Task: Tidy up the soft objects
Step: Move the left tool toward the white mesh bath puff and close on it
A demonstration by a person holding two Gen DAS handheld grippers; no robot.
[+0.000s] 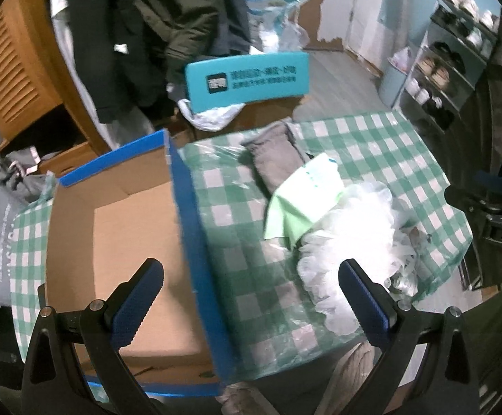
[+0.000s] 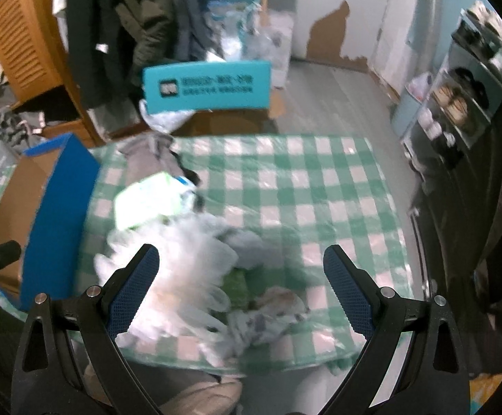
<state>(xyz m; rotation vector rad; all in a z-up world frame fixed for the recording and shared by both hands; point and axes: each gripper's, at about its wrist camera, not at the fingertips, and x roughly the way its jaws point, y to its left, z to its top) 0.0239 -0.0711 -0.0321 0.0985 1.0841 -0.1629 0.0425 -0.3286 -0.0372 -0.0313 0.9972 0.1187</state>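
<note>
We find both the left gripper (image 1: 251, 288) and the right gripper (image 2: 241, 271) spread wide and holding nothing, the white plastic bags (image 2: 181, 269) lying between the right fingers, so we judge pickup pending: close on them, then carry to the box (image 1: 130, 242).

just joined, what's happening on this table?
A person holds a tool in each hand over a green checked tablecloth. Both are open and hold nothing. The left tool hovers over the edge of an empty blue cardboard box; the right tool faces a heap of white plastic bags. A light green cloth and a folded grey garment lie unsorted beside the box.
</note>
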